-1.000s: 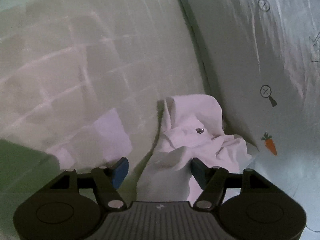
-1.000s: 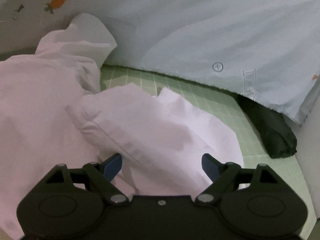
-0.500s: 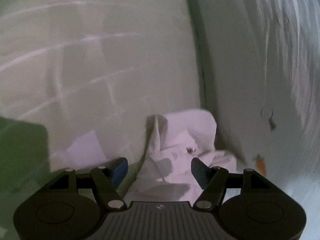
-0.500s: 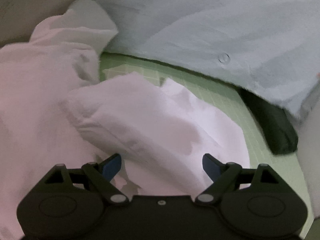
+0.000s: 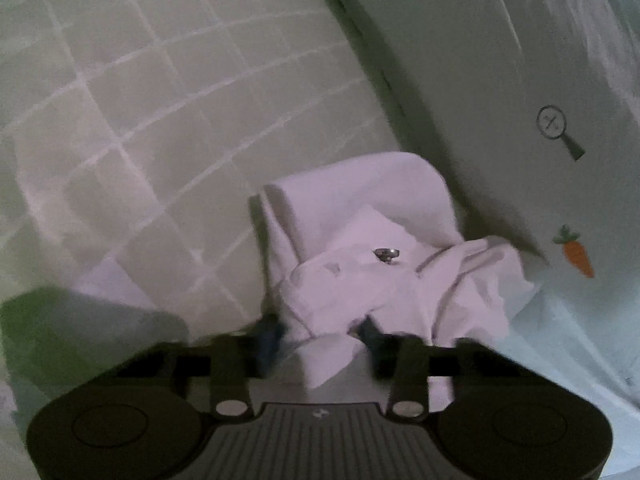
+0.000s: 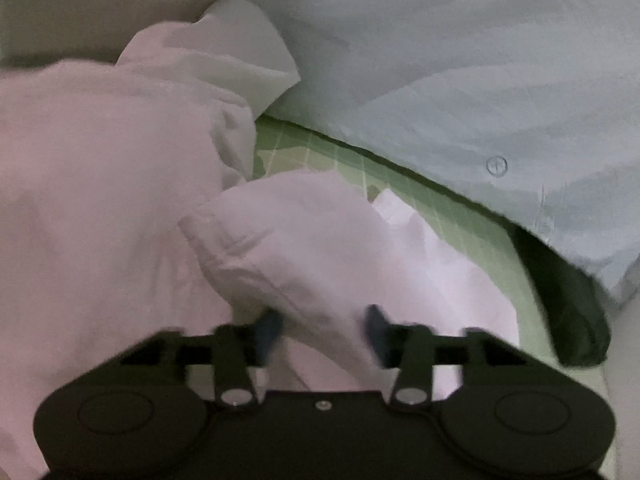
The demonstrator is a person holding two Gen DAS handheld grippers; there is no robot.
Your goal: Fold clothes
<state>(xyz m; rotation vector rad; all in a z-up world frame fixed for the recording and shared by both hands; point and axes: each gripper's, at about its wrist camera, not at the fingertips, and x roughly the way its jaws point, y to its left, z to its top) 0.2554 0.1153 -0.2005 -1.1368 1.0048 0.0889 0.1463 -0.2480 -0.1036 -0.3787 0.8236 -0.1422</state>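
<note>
On the green gridded mat (image 6: 472, 232), lower centre, the pink shirt (image 6: 100, 184) lies crumpled (unfolded); left gripper (image 5: 320, 330) and right gripper (image 6: 320, 330) each pinch its cloth.

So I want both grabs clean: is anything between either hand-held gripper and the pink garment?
Nothing visible is. The left hand-held gripper already has a bunched fold of the pink garment between its fingers, and the right hand-held gripper straddles a sleeve-like fold. The pale blue cloth lies beyond.
</note>
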